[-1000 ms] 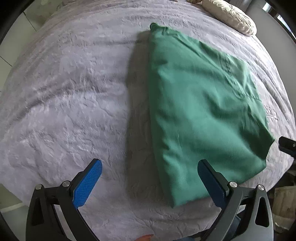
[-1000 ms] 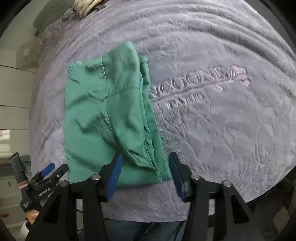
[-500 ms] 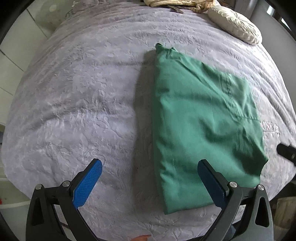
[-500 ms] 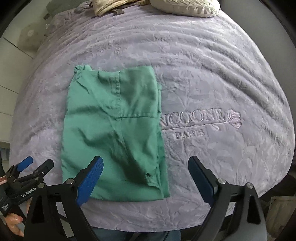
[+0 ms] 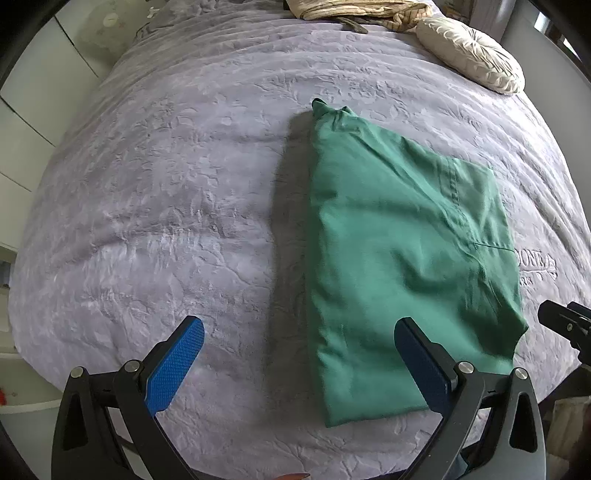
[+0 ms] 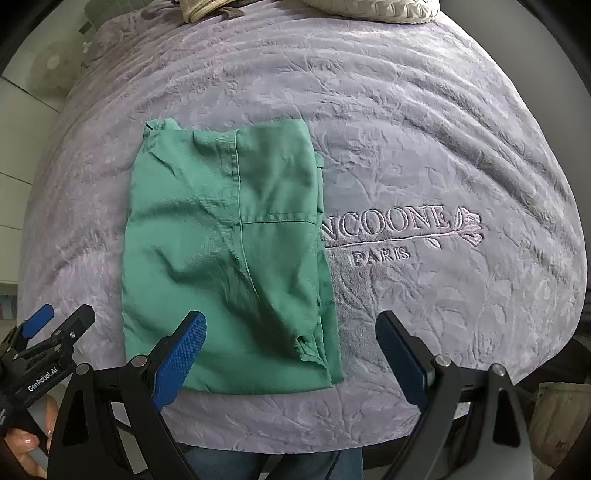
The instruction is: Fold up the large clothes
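A green garment (image 5: 399, 258) lies folded into a flat rectangle on the lilac bedspread (image 5: 166, 203); it also shows in the right wrist view (image 6: 229, 251), near the bed's front edge. My left gripper (image 5: 299, 350) is open and empty, held above the garment's near left edge. My right gripper (image 6: 291, 350) is open and empty, held above the garment's near right corner. Neither touches the cloth. The left gripper also shows at the lower left of the right wrist view (image 6: 40, 343).
The bedspread (image 6: 443, 147) carries embroidered lettering (image 6: 399, 229) just right of the garment. A cream round cushion (image 5: 472, 59) and a beige bundle of cloth (image 5: 351, 9) lie at the far end. The bed's front edge runs just below the grippers.
My right gripper opened and let go of the garment's near corner, then drew back. Both grippers pulled away from the bed, so the garment looks smaller and lies flat.
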